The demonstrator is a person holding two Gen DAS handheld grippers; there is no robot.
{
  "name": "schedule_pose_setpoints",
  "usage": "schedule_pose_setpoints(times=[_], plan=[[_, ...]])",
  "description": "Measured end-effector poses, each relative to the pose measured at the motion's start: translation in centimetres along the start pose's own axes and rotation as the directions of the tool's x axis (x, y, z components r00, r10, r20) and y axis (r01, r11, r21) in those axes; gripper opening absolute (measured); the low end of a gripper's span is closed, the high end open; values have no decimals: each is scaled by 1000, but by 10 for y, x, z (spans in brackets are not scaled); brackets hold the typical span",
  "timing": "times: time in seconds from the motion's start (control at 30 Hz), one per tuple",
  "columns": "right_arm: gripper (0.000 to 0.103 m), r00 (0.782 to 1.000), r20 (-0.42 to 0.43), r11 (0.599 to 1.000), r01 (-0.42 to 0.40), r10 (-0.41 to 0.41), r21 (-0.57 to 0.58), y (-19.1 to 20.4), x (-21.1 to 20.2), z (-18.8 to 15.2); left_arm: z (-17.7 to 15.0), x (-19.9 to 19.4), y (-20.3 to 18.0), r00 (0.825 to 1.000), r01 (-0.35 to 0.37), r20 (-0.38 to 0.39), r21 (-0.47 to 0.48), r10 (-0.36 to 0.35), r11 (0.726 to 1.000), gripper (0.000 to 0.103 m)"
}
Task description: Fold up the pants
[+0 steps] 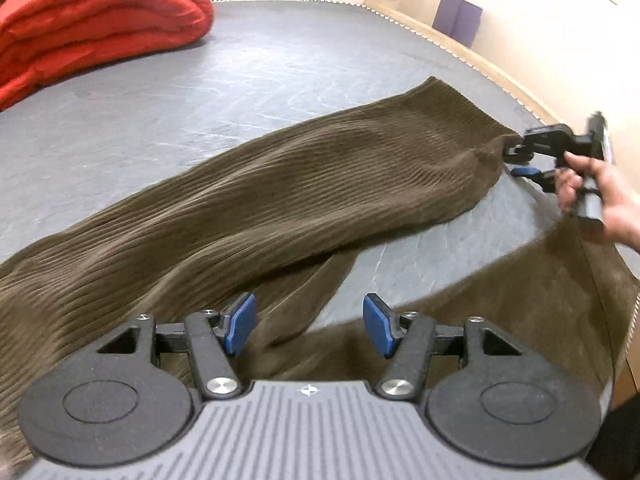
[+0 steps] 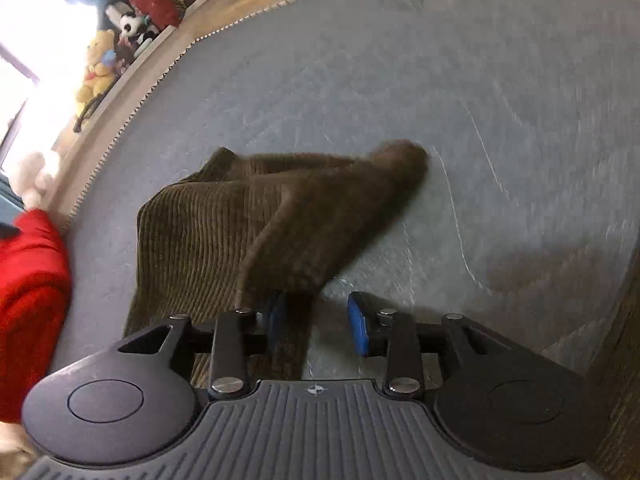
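Mid first fold I reckon: brown corduroy pants (image 1: 280,184) sprawled on the grey mattress (image 1: 200,80), my left gripper (image 1: 310,326) spread wide, gripping nothing, right gripper (image 2: 318,320) looks parted at the cloth edge, so next I'd pinch an edge and carry it across.

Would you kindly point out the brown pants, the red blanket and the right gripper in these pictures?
brown pants (image 1: 280,184): left wrist view, on the ribbed upper leg.
red blanket (image 1: 92,24): left wrist view, on its folded top.
right gripper (image 1: 516,162): left wrist view, between its fingertips at the pants' edge.
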State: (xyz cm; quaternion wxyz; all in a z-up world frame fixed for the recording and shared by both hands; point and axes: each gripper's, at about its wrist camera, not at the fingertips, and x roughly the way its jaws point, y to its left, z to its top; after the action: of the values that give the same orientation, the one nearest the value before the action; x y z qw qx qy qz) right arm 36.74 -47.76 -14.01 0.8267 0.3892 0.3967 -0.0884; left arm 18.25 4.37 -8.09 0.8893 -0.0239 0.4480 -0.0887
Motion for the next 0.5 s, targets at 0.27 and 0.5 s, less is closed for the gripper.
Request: schedule_pose_setpoints(times=[0.27,0.5], plan=[[42,981,26,949,-194,194,247,-45,2,11,5,74,-19,981,-153,-114,40,156,988,58],[45,943,108,827,-329,316,455,-72,31,22,3,29,3,976,-142,-163,45,147,989,8]])
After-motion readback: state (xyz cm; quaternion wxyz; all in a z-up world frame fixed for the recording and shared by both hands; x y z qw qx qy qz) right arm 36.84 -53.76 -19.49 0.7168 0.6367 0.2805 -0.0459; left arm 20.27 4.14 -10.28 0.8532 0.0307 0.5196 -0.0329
